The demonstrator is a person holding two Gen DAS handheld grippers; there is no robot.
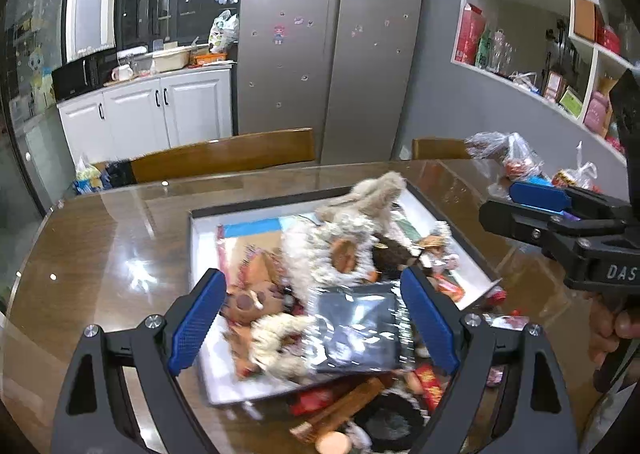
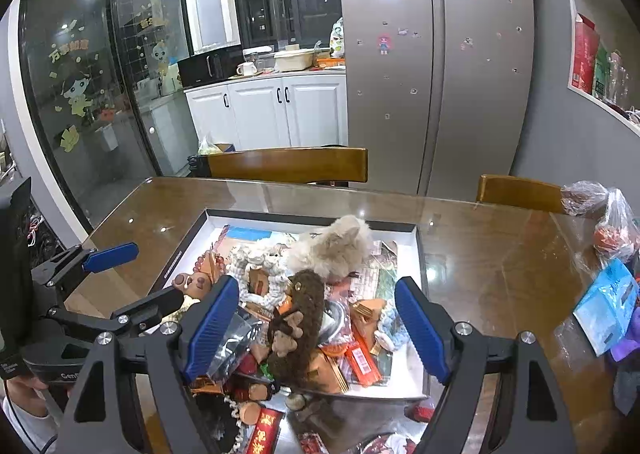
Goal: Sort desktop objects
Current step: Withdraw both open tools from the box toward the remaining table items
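A shallow white box with a dark rim (image 1: 208, 238) (image 2: 412, 238) lies on the glass-topped wooden table, heaped with small things. Among them are a cream fluffy toy (image 1: 376, 193) (image 2: 336, 242), a brown plush (image 2: 300, 318), a white woolly ring (image 1: 320, 250) (image 2: 256, 262) and a shiny dark foil pouch (image 1: 360, 330). My left gripper (image 1: 316, 322) is open and empty, hovering over the near part of the heap. My right gripper (image 2: 316, 326) is open and empty, its fingers either side of the brown plush. Each gripper also shows in the other's view: the right (image 1: 536, 209), the left (image 2: 132, 274).
More clutter spills onto the table before the box: red packets (image 2: 268, 430), a dark round thing (image 1: 388, 422). Plastic bags (image 1: 516, 157) and a blue tissue pack (image 2: 608, 306) lie at the right. Two wooden chairs (image 2: 288, 163) stand at the far edge, a fridge behind.
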